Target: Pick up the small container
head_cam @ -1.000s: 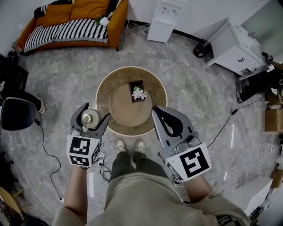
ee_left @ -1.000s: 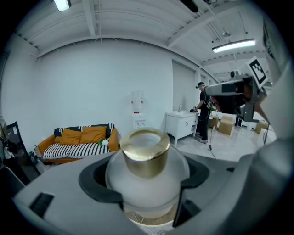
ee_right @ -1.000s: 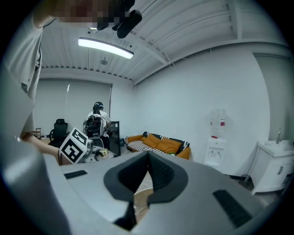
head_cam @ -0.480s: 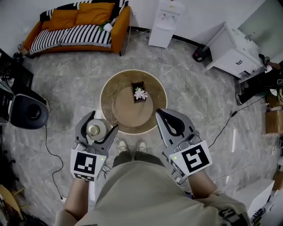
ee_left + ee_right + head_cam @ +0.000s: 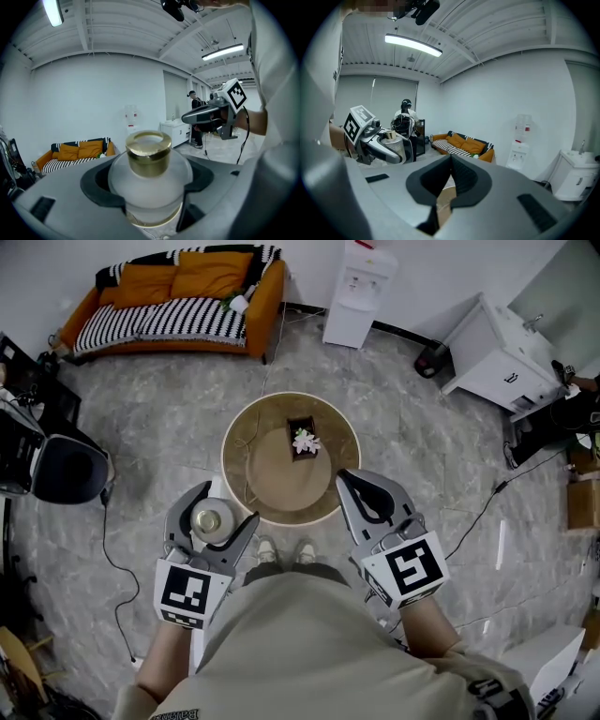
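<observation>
Container's off the table and heading my way

Since a second ago both arms have drawn back to the near side, so the round table (image 5: 291,457) now sits clear beyond them. The left gripper (image 5: 217,514) has moved from the table's left edge to over the floor, near-left of it. Its jaws are clamped round the frosted body of the small container (image 5: 150,159), gold cap upright. The right gripper (image 5: 451,168) is pressed together on nothing, just riding along. I'd call the pick basically done and the grip looks snug.
</observation>
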A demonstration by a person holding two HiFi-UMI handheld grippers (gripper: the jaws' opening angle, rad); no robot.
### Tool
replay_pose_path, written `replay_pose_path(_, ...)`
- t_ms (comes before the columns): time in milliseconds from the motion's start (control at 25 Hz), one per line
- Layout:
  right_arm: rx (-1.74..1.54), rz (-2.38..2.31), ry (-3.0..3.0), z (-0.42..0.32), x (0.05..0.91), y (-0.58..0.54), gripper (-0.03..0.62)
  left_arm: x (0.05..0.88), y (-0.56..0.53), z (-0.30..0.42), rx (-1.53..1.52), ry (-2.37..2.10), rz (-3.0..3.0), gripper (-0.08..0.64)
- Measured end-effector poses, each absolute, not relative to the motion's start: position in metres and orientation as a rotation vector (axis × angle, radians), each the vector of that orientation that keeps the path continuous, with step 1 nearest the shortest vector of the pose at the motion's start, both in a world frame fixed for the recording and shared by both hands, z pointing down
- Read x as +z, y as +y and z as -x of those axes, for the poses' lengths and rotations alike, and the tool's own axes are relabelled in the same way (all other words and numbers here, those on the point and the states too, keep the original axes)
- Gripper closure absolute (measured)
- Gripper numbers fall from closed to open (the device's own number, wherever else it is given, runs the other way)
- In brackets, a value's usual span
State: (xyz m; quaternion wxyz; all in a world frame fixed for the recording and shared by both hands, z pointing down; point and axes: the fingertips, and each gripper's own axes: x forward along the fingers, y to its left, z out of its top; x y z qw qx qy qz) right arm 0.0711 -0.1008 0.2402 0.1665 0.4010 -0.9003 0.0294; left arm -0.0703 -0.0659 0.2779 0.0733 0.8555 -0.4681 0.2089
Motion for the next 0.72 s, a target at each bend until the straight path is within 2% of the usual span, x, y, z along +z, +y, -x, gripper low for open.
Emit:
replay_pose_path(400,0.065,-1.179,-2.536,-0.067,0.235,-0.119,0.595,0.279,-0.076,0.080,0.651,-1.386,-2.554,0.219)
replay_pose_path(720,0.178,-1.205,-2.535,-0.073,0.240,-0.132,0.595,0.277,-0.085,0.080,0.647,-1.363,-2.572,0.220)
